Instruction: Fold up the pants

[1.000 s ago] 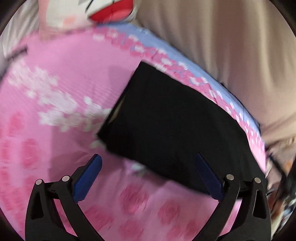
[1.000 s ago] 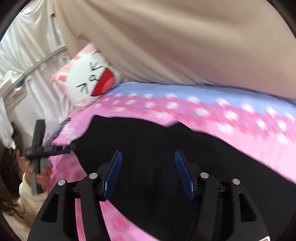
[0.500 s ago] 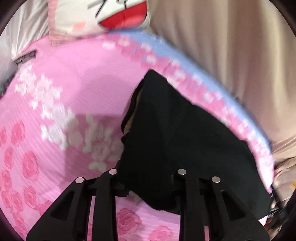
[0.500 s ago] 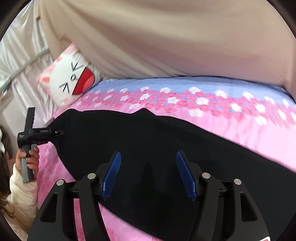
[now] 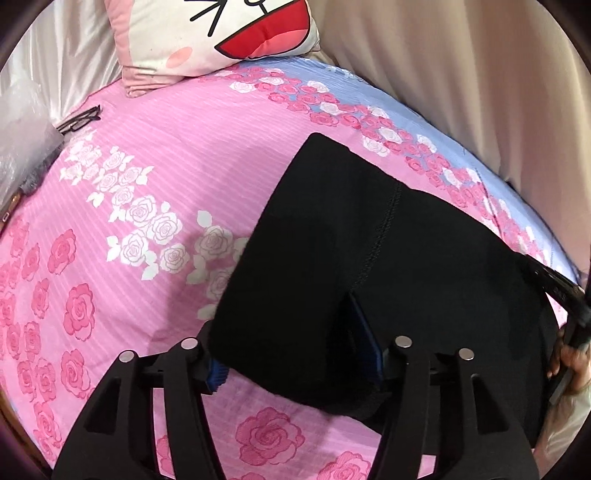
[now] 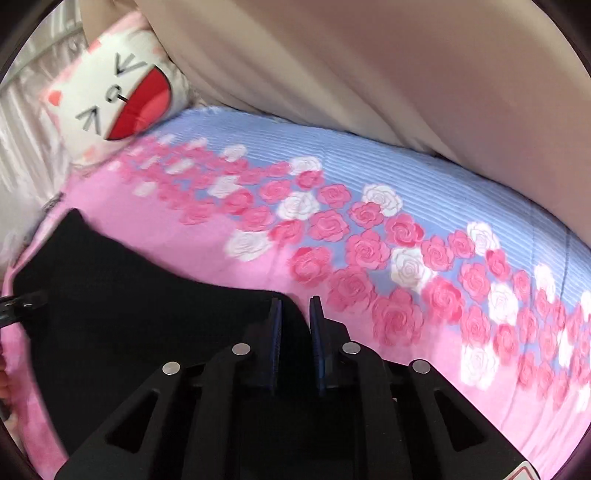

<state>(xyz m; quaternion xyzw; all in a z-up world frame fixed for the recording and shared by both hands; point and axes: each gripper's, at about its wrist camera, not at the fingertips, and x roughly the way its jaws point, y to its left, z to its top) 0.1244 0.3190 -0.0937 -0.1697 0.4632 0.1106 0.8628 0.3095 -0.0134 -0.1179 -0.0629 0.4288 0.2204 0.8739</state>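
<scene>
The black pants [image 5: 388,258] lie folded on a pink rose-patterned bed sheet [image 5: 155,206]. In the left wrist view my left gripper [image 5: 291,354] has its jaws partly closed around the near corner of the pants; the cloth covers the left blue pad, and the right blue pad [image 5: 364,339] presses into it. In the right wrist view my right gripper [image 6: 295,317] is shut on an edge of the pants [image 6: 147,310], with cloth bunched between the nearly closed fingers. The right gripper also shows at the far right of the left wrist view [image 5: 565,295], at the pants' other end.
A white cat-face pillow [image 5: 221,33] lies at the head of the bed, also in the right wrist view [image 6: 122,99]. Black glasses [image 5: 79,120] lie near the sheet's left edge. A beige curtain [image 5: 461,92] hangs behind the bed. A blue band [image 6: 369,177] runs along the far side.
My left gripper closed on the near corner of the pants, then loosened partly. My right gripper went from open over the pants to shut on their edge and swung toward the far side.
</scene>
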